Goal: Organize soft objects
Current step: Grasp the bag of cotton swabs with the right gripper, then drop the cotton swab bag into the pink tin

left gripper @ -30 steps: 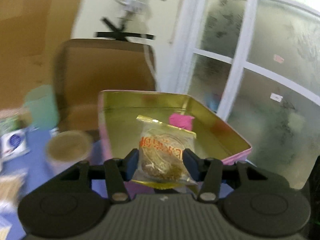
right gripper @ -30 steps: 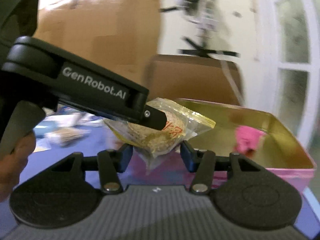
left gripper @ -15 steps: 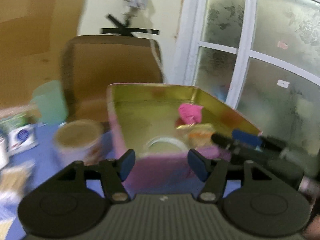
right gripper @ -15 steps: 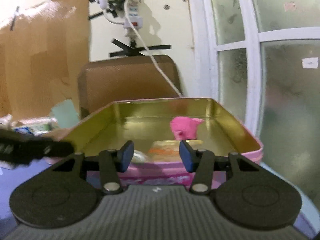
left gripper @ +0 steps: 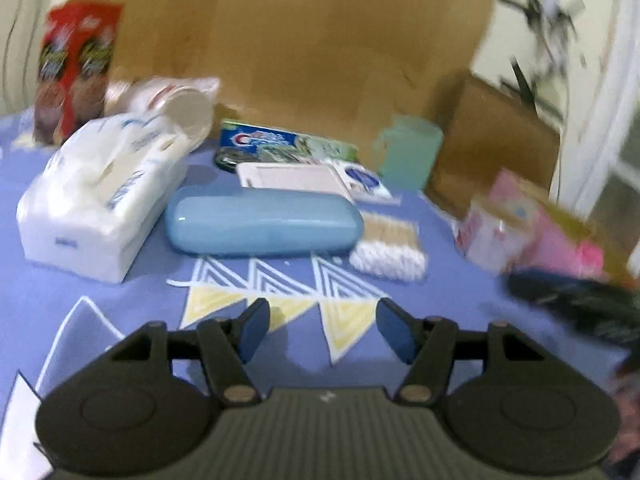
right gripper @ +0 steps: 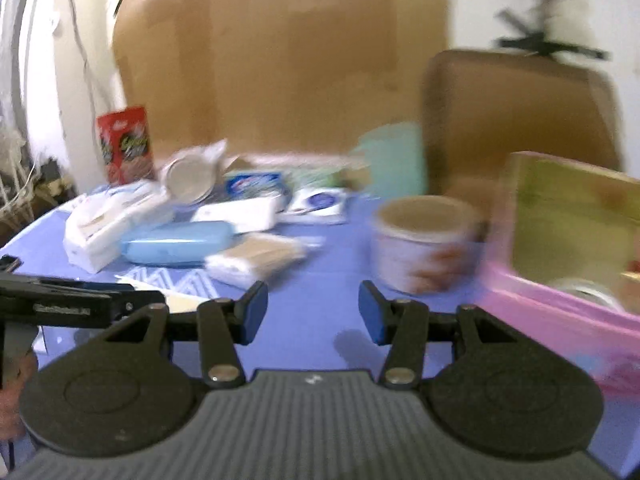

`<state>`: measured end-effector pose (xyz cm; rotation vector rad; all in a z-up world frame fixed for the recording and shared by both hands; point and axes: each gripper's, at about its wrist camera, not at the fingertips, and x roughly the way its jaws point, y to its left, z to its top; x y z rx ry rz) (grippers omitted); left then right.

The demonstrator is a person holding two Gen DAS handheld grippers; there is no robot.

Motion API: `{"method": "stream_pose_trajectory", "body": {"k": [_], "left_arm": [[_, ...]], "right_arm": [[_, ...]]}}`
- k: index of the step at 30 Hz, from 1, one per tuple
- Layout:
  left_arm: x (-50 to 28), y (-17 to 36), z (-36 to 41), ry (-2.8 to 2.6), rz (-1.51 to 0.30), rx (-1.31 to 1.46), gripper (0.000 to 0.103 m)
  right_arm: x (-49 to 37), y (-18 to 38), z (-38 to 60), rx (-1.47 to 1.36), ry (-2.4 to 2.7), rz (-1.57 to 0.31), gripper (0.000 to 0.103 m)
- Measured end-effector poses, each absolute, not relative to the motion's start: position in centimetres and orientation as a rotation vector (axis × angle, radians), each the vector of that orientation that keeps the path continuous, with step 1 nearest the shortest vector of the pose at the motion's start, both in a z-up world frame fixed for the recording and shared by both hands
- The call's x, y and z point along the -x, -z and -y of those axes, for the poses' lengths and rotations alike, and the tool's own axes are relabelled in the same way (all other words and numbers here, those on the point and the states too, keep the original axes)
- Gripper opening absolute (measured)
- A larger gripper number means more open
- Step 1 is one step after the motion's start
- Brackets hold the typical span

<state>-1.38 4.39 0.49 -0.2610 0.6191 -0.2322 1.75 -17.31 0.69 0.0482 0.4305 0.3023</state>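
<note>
My left gripper [left gripper: 324,320] hovers over the blue tablecloth [left gripper: 120,304], its jaws opening with nothing between them. Ahead of it lie a white tissue pack [left gripper: 100,200], a light blue hard case [left gripper: 264,226] and a bag of cotton swabs [left gripper: 390,246]. The pink tin [left gripper: 560,236] with its gold inside sits blurred at the right. My right gripper [right gripper: 313,304] is open and empty, pointing at the same clutter, with the pink tin [right gripper: 560,312] close on its right. The left gripper's body [right gripper: 80,304] shows at the left edge of the right wrist view.
A paper tub [right gripper: 424,240] stands just left of the tin. Further back are a toothpaste box [left gripper: 272,142], a flat white box [left gripper: 292,176], a green cup [left gripper: 408,152], a red carton [left gripper: 76,68] and brown cardboard [left gripper: 300,40] against the wall.
The left gripper let go of the clear snack bag over the pink tin and its jaws widened. Both grippers then swung left, away from the tin, toward the clutter on the cloth.
</note>
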Motion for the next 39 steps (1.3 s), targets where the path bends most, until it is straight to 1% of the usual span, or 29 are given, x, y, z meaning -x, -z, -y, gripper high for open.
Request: {"method": "stream_pose_trajectory", "body": {"k": [2,4,5,6,7,8,9,10,11,12,18,20,23,24,25,27,28,30,31,32,33,34,35,36,37,38,39], "left_arm": [[1.4,-0.5,-5.1,0.221,-0.608,0.3,0.067],[1.2,-0.6,-5.4,0.237,-0.602,0.326,0.068],[1.3,-0.6,-5.5,0.242,-0.599,0.333,0.07],[1.5,-0.6,-5.5,0.243,-0.598,0.334,0.07],[1.5,-0.5,-5.6,0.244,-0.599,0.332,0.07],[1.5,-0.5,-5.4,0.247,-0.6,0.328,0.07],[1.5,-0.5,-5.3,0.25,-0.6,0.324,0.07],[1.5,-0.5,-5.2,0.254,-0.597,0.321,0.07],[1.6,-0.4,-5.2,0.259,-0.595,0.319,0.07],[1.6,-0.4,-5.1,0.264,-0.594,0.319,0.07],[1.2,-0.2,-5.3,0.293,-0.613,0.342,0.072],[1.1,-0.2,-5.3,0.321,-0.623,0.349,0.072],[1.2,-0.4,-4.5,0.38,-0.647,0.34,0.072],[1.4,-0.6,-3.9,0.403,-0.649,0.334,0.072],[1.5,-0.7,-3.2,0.432,-0.655,0.329,0.072],[1.3,-0.9,-1.4,0.485,-0.671,0.305,0.072],[1.1,-1.1,-0.3,0.499,-0.675,0.285,0.072],[0.6,-1.4,1.6,0.507,-0.683,0.253,0.074],[0.1,-1.3,2.3,0.506,-0.687,0.251,0.078],[-0.4,-1.2,2.8,0.503,-0.694,0.254,0.081],[-1.0,-0.9,3.5,0.496,-0.714,0.257,0.081],[-1.6,-0.4,3.9,0.496,-0.747,0.265,0.072],[-1.8,-0.1,4.3,0.499,-0.764,0.276,0.07],[-1.4,-0.2,4.7,0.508,-0.759,0.268,0.053],[-1.0,-0.3,5.1,0.534,-0.772,0.263,0.051],[-0.3,-0.6,5.4,0.531,-0.758,0.251,0.051],[0.5,-1.1,5.8,0.533,-0.738,0.233,0.051]], "right_arm": [[-4.2,-0.6,15.1,-0.025,-0.337,-0.478,0.054],[-5.7,-0.3,13.2,-0.019,-0.359,-0.512,0.066],[-6.7,-0.1,12.3,-0.013,-0.361,-0.524,0.075],[-7.3,0.0,11.7,-0.007,-0.358,-0.531,0.076],[-8.0,0.2,11.3,-0.003,-0.353,-0.543,0.075],[-8.1,0.5,11.1,-0.006,-0.356,-0.561,0.06],[-8.5,0.8,11.2,-0.018,-0.366,-0.588,0.043],[-8.4,1.0,11.3,-0.028,-0.363,-0.591,0.04],[-7.8,1.0,11.7,-0.026,-0.359,-0.584,0.026],[-7.2,1.0,11.9,-0.016,-0.354,-0.582,0.015],[-1.2,1.5,15.2,-0.022,-0.357,-0.577,0.013],[0.8,1.5,15.9,-0.021,-0.361,-0.568,0.011],[3.7,2.1,16.6,-0.014,-0.387,-0.571,0.012],[4.4,2.2,16.8,0.0,-0.381,-0.559,0.015],[4.9,2.3,16.8,0.012,-0.372,-0.549,0.02],[5.0,2.3,16.6,0.033,-0.36,-0.53,0.058],[4.7,2.1,16.5,0.041,-0.352,-0.514,0.062],[3.6,1.8,15.9,0.059,-0.341,-0.499,0.063],[3.2,1.8,15.9,0.065,-0.344,-0.493,0.063],[2.4,1.8,15.7,0.077,-0.338,-0.495,0.065],[1.5,1.9,15.4,0.09,-0.33,-0.508,0.068],[0.7,2.1,15.1,0.099,-0.328,-0.525,0.068],[-0.2,2.4,14.9,0.097,-0.336,-0.543,0.068],[-0.3,2.5,15.0,0.088,-0.342,-0.531,0.059],[-0.2,2.4,15.1,0.083,-0.35,-0.525,0.044],[0.2,2.3,15.2,0.082,-0.348,-0.517,0.043],[0.8,2.1,15.3,0.076,-0.352,-0.502,0.039]]}}
